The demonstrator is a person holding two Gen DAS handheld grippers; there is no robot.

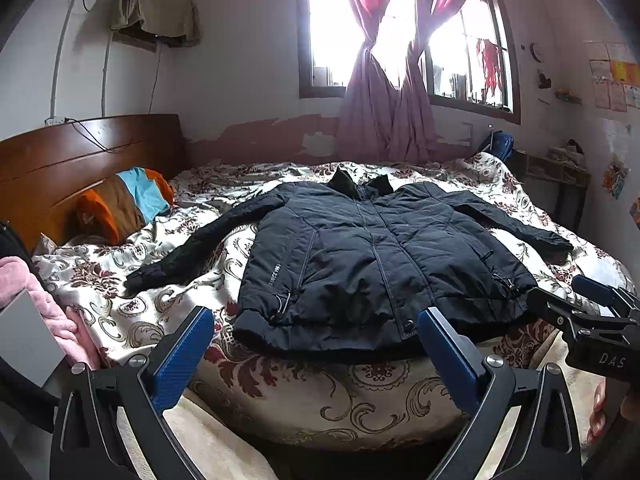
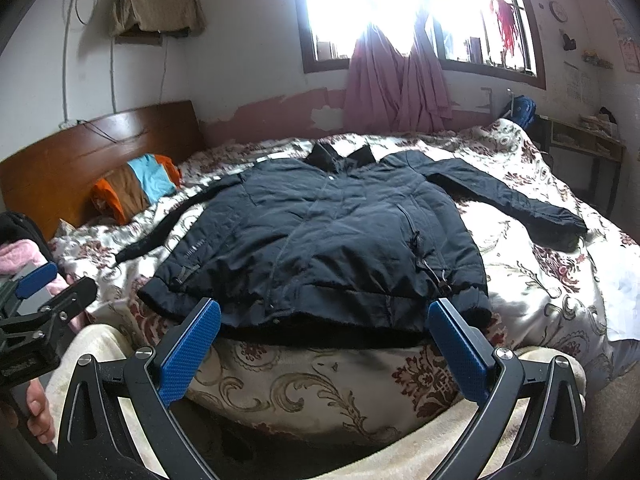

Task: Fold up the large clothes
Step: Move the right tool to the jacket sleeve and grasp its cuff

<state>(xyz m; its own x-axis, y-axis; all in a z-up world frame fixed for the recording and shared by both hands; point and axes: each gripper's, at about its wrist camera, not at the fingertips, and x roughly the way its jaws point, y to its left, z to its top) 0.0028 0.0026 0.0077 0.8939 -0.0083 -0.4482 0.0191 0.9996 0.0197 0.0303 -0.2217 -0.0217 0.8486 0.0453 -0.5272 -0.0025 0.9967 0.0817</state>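
Both grippers hover at the bed's near edge, left gripper [image 1: 316, 344] and right gripper [image 2: 324, 336] spread wide, holding nothing. Just beyond, the jacket [image 1: 372, 256] lies flat on the floral bedspread [image 1: 280, 384], sleeves splayed, unfolded, everything left to do. Puffy, quilted, probably zipped. Headboard [image 1: 80, 160] behind.

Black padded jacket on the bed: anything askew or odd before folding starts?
Nothing stands out. The black padded jacket lies flat and front-up on the floral bedspread, zipped, both sleeves spread outward, collar toward the window. Both tongs are open and clear of it.
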